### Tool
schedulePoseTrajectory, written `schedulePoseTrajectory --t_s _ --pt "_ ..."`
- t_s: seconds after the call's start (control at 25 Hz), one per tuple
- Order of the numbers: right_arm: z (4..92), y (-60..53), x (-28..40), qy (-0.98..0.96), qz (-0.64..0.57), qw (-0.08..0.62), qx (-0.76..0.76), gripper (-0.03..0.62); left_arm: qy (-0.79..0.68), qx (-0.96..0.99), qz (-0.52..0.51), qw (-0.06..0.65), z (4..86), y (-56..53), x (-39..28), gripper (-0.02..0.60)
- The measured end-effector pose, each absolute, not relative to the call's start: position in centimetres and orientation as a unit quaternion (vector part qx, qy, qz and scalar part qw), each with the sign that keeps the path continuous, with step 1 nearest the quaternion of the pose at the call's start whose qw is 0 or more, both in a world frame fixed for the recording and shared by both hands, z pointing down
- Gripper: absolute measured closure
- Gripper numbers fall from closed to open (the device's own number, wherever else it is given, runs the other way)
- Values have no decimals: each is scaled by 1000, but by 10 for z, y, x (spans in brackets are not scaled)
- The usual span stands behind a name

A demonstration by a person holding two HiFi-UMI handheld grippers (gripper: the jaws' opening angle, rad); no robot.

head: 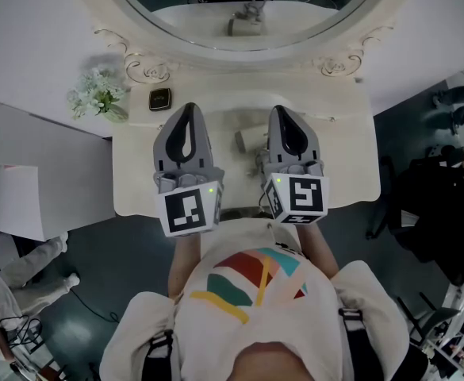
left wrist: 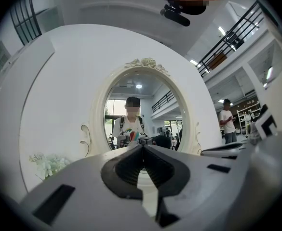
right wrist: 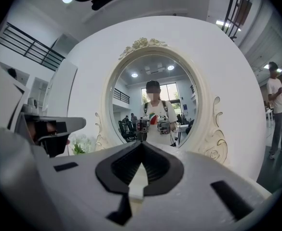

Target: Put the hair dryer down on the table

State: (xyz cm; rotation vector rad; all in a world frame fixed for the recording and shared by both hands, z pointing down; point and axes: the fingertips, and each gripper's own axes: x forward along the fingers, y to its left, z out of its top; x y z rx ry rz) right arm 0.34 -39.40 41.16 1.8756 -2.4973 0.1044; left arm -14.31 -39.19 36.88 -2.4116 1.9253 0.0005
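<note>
Head view — hair dryer (head: 250, 139) is seen lying on the worktop (head: 350, 165), between left gripper (head: 188, 111) and right gripper (head: 282, 113), just beside the latter. Both sets of jaws are pressed together — nothing held.

hair dryer (head: 250, 140) | pale beige | lying flat | on cream table (head: 136, 173), toward its back middle

a dressing-table corner staged inside a big open hall: a cream worktop (head: 344, 163) under an ornate oval mirror (right wrist: 155, 95) with flowers (head: 97, 95), while balcony railings (left wrist: 229, 39), ceiling lights (right wrist: 222, 23) and a bystander (right wrist: 277, 112) show beyond.
</note>
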Motion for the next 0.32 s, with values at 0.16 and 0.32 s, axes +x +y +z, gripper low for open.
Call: schedulePoseTrajectory --t_s 0.16,0.32 --pt "412 -389 4 -800 37 10 599 595 620 -784 -5 27 370 -386 -141 577" --pt "414 -388 3 -800 39 11 599 595 620 -784 -5 26 371 -385 -141 577"
